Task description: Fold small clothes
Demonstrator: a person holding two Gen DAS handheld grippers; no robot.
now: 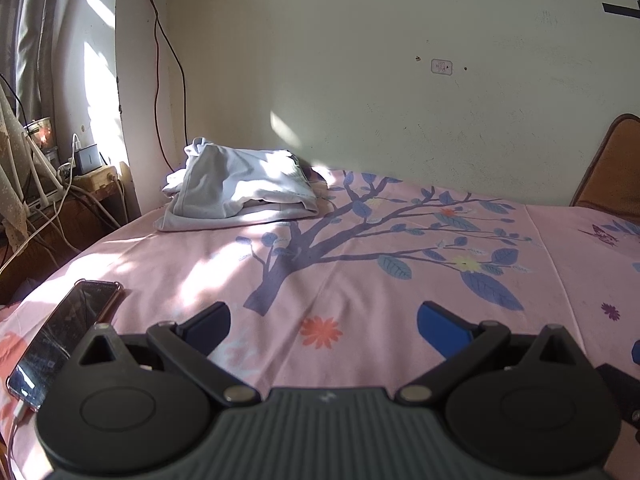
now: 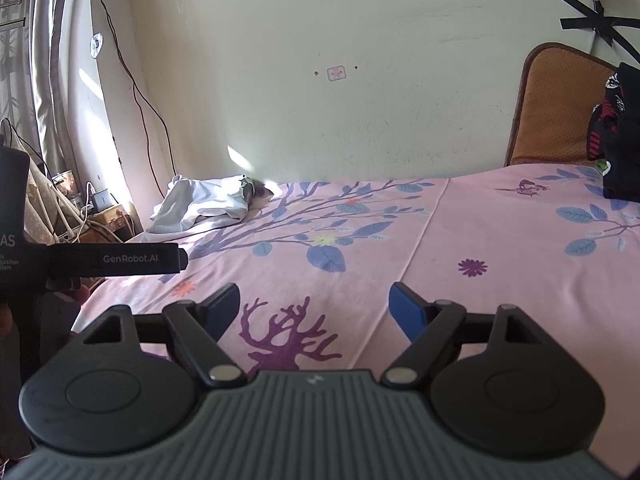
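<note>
A pile of folded pale clothes [image 1: 240, 188] lies at the far left corner of the bed by the wall; the same clothes pile [image 2: 204, 206] shows small in the right wrist view. My left gripper [image 1: 324, 326] hovers open over the pink flowered sheet [image 1: 360, 280], nothing between its blue pads, well short of the pile. My right gripper [image 2: 314, 308] is open too, over a purple deer print on the sheet [image 2: 460, 300], with empty jaws. The other gripper's black body [image 2: 100, 260] reaches in at the left of the right wrist view.
A phone [image 1: 64, 340] on a cable lies at the sheet's near left edge. Beyond the bed's left side stands a cluttered wooden stand with chargers and cords [image 1: 80, 176]. An orange headboard [image 2: 560, 104] and a dark bundle of cloth [image 2: 618, 132] sit at the far right.
</note>
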